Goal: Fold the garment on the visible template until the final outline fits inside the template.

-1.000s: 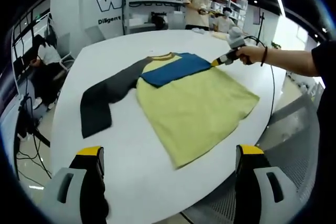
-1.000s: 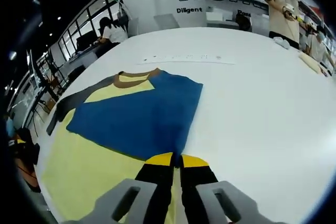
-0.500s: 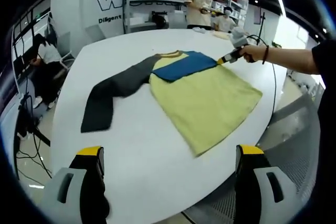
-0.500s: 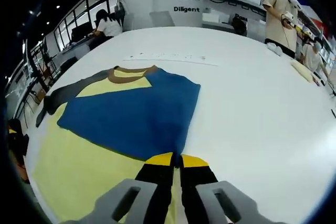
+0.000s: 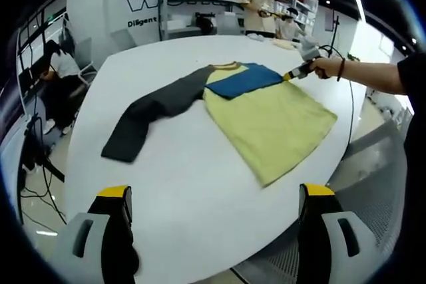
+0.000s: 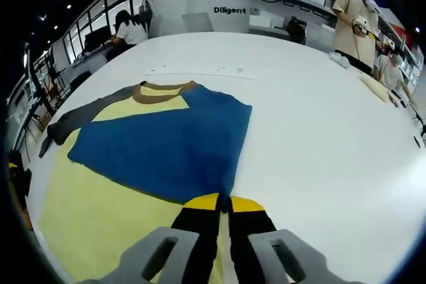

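Note:
A long-sleeved shirt lies flat on the round white table (image 5: pixel 180 184). Its body is yellow (image 5: pixel 273 121), one dark grey sleeve (image 5: pixel 153 108) stretches out to the left, and the blue sleeve (image 5: pixel 249 79) is folded across the chest. My right gripper (image 6: pixel 224 203) is shut on the end of the blue sleeve (image 6: pixel 166 144), over the yellow body (image 6: pixel 100 217). From the left gripper view that gripper (image 5: pixel 296 71) pinches the shirt's far right corner, held by a person's hand. My left gripper (image 5: pixel 214 194) hangs open above the near table edge, well short of the shirt.
A faint line of marks (image 6: pixel 200 70) crosses the table beyond the brown collar (image 6: pixel 163 92). Cloth items (image 5: pixel 283 43) lie at the far edge, where two people (image 5: pixel 259 4) stand by shelves. Another person (image 5: pixel 56 64) sits at the left. A mesh chair (image 5: pixel 379 164) is on the right.
The right gripper has dragged the whole shirt across the table, away from my left gripper and to the right. The left gripper has stayed open in place.

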The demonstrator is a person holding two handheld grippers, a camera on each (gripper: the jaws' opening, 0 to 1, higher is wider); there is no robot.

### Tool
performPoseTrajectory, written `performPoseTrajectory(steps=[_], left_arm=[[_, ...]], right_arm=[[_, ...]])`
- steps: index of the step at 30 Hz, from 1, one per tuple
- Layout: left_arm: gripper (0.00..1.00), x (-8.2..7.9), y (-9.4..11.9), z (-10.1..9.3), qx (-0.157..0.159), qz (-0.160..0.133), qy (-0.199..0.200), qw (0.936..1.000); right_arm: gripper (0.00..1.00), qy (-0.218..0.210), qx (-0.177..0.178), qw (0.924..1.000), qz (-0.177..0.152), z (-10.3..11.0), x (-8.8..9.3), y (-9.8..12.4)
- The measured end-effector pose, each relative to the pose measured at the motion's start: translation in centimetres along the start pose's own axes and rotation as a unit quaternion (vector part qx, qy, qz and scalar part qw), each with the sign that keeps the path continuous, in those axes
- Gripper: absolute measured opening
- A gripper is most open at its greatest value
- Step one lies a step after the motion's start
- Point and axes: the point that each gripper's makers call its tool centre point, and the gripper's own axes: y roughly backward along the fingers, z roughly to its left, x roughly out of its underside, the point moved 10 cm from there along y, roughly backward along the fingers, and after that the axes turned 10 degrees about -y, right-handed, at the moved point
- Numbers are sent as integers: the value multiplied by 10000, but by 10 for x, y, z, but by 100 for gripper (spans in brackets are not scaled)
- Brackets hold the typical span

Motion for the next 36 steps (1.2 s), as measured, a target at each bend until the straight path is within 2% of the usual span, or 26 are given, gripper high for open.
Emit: performPoseTrajectory(steps=[4, 9, 13, 16, 18, 19, 21, 23, 27, 31, 36], left_arm=[[99, 1, 0, 2, -18, 10, 37, 10000], [99, 0, 1, 5, -57, -35, 150, 9999], [98, 1, 3, 8, -98, -17, 202, 9997], [98, 2, 3, 9, -153, -1, 244, 9996], [98, 2, 3, 9, -160, -5, 318, 9994], [98, 2, 3, 10, -158, -23, 350, 9993], [98, 1, 2, 9, -128, -74, 420, 9990], [99, 0, 1, 9, -119, -87, 401, 9991], [99, -2, 0, 8, -128, -77, 348, 9993], [99, -4, 0, 8, -113, -99, 340, 9993], [99, -3, -1, 9, -127, -75, 358, 9992]], right_arm=[[0, -85, -17, 10000, -20, 1, 3, 3], [0, 86, -94, 9999, -3, 0, 3, 1], [5, 61, -114, 9997, -204, -2, 0, 1], [16, -49, -354, 9986, -400, -1, -1, 5], [29, -46, -469, 9976, -499, 1, -1, 8], [35, -84, -600, 9959, -671, 3, -2, 10], [53, -218, -760, 9949, -620, 7, 3, 17], [65, -184, -924, 9930, -707, 10, 6, 22], [73, -30, -1104, 9909, -770, 17, 10, 33], [88, 142, -1229, 9879, -933, 25, 11, 46], [99, 245, -1457, 9830, -1093, 36, 12, 64]])
